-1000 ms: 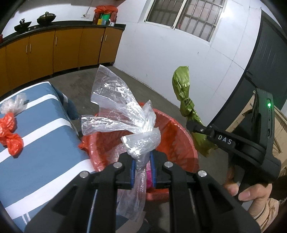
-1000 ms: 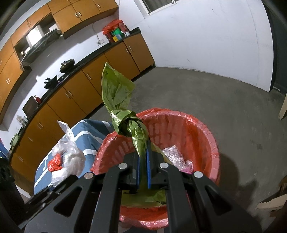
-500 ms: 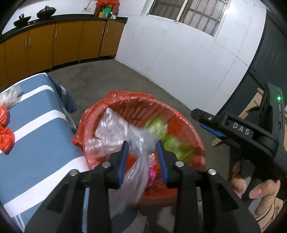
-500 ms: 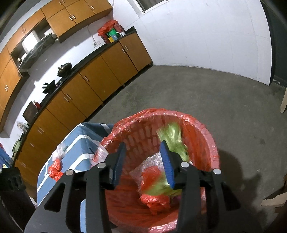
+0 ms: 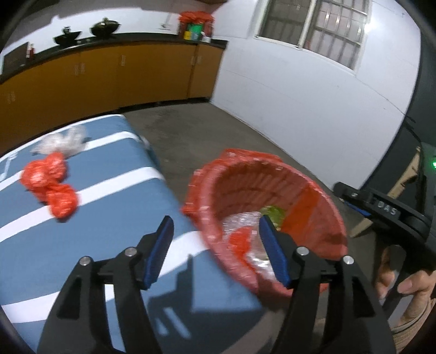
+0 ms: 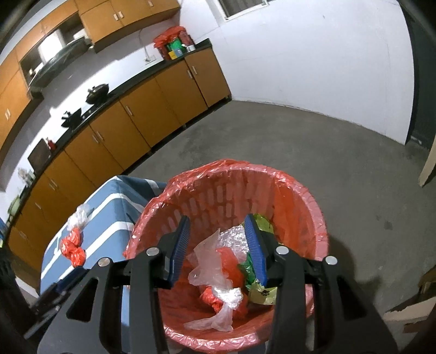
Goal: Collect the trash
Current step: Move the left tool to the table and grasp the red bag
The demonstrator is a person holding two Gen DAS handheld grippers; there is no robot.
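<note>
Clear bag (image 6: pixel 218 275) in bin (image 6: pixel 313 207), below spread right fingers (image 6: pixel 181 242).

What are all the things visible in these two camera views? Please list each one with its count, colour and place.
Trash basket: one, red, lined with a red plastic bag, on the floor beside the table.
Clear plastic bag: one, transparent, inside the basket.
Green bag: one, green, inside the basket, right side.
Red bags in basket: crumpled, count unclear.
Table: one, blue cloth with white stripes, left of the basket.
Red bags on table: two knotted lumps.
Clear bag on table: one, behind the red ones.
Cabinets: orange-brown, along the wall.
Woks: two, black, on the counter.
Left gripper: open, empty.
Right gripper: open, above the basket.
</note>
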